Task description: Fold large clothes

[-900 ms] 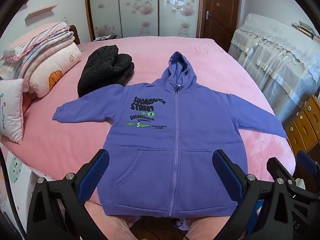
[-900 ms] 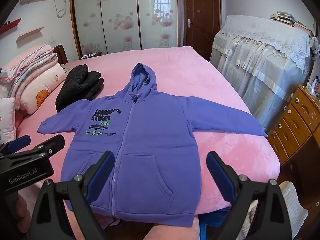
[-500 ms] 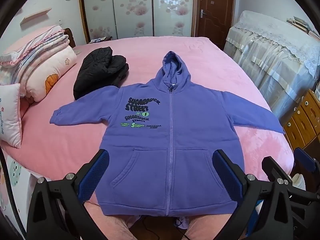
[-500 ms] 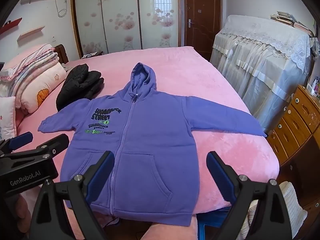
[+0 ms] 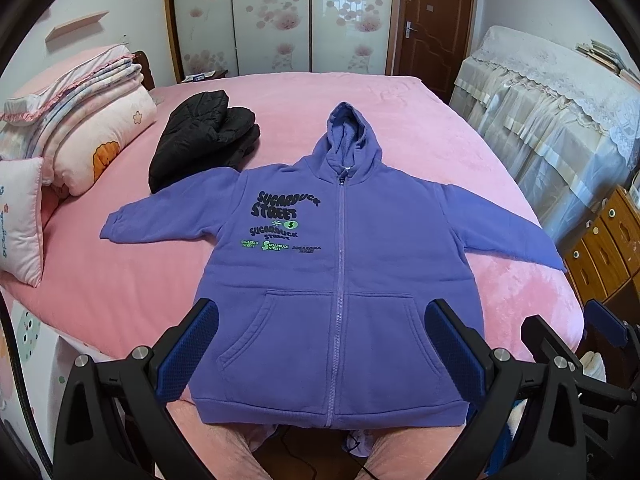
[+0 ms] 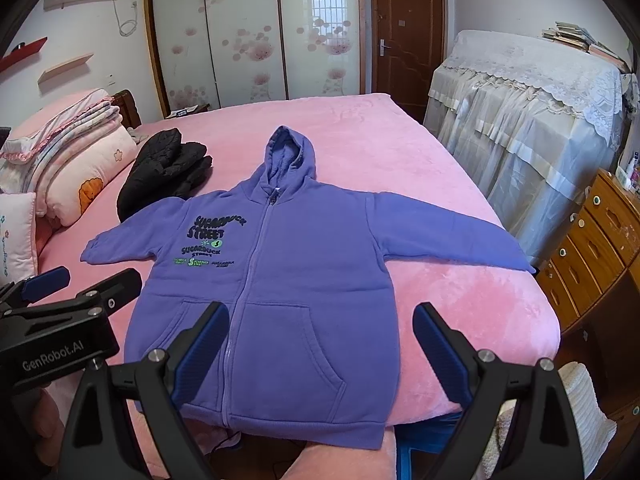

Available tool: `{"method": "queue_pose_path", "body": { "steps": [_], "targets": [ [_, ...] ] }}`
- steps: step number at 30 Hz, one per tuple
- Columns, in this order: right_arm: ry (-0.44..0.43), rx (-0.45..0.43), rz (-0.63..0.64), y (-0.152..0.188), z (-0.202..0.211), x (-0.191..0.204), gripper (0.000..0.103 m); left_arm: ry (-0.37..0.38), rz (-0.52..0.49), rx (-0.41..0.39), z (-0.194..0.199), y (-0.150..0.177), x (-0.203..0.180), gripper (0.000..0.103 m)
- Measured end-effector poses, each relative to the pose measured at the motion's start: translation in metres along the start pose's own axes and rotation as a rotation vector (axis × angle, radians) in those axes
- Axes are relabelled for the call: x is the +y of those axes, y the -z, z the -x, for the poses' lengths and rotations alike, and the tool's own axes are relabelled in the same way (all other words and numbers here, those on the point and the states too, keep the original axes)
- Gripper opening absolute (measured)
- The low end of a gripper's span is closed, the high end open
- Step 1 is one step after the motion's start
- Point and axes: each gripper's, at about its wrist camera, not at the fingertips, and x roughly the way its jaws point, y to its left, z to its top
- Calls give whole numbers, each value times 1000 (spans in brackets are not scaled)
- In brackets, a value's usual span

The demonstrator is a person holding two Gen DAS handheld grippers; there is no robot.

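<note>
A purple zip hoodie (image 5: 340,264) lies flat and face up on the pink bed (image 5: 400,120), sleeves spread, hood pointing away, hem at the near edge. It also shows in the right wrist view (image 6: 280,280). My left gripper (image 5: 320,352) is open and empty, held above the hem over the pockets. My right gripper (image 6: 320,354) is open and empty, above the hoodie's right pocket. The left gripper's body shows at the left of the right wrist view (image 6: 60,328).
A folded black jacket (image 5: 204,136) lies on the bed beyond the left sleeve. Folded quilts and pillows (image 5: 80,140) sit at the left. A cloth-covered cabinet (image 6: 520,120) and a wooden drawer chest (image 6: 592,248) stand to the right of the bed.
The left wrist view has shifted slightly, so the hoodie sits more centred between the fingers. The hoodie itself has not moved. Both grippers stay open.
</note>
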Motion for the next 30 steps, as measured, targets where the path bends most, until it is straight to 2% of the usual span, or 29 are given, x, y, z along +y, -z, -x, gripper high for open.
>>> {"method": "queue_pose_path", "body": {
  "steps": [17,30],
  "targets": [
    [20,-3,21,2,-2,8,94,16,26,15,-3,2,11,102],
    [14,5,25,4,-9,11,94,-8,28,38,-11,3,9,102]
  ]
}}
